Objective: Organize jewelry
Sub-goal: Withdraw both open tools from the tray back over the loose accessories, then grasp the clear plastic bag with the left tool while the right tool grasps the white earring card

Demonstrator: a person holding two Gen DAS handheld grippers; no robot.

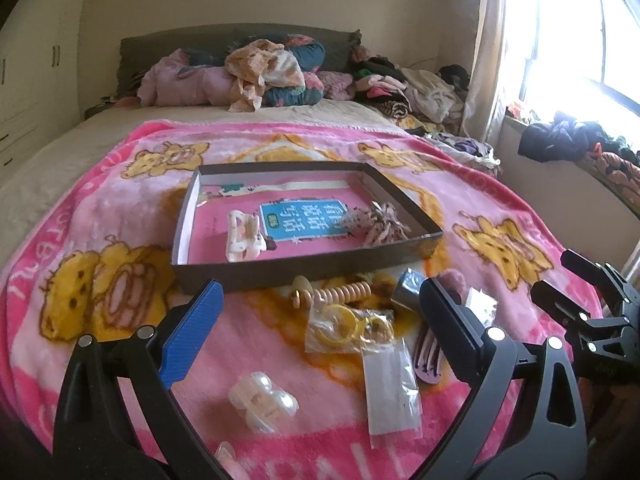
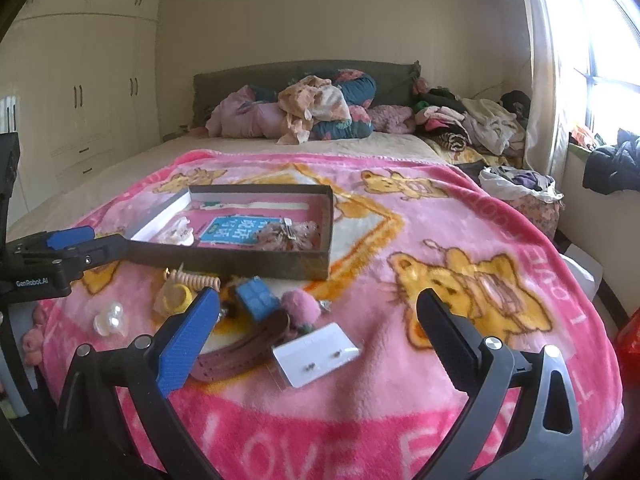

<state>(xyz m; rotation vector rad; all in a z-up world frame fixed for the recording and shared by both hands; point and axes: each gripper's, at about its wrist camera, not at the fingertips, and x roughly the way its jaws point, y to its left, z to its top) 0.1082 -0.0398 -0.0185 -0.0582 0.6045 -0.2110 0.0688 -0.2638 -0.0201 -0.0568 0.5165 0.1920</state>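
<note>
A shallow brown box lies on the pink bear blanket. It holds a cream hair claw and a fluffy scrunchie. In front of it lie a coiled hair tie, a bag of yellow rings, a clear bag and a pearly claw clip. My left gripper hovers open above these, holding nothing. My right gripper is open and empty over an earring card, a brown strap, a small blue box and a pink pompom.
The blanket covers the foot of a bed. Pillows and bedding are heaped at the headboard, and clothes are piled at the far right by the window. White wardrobes stand to the left.
</note>
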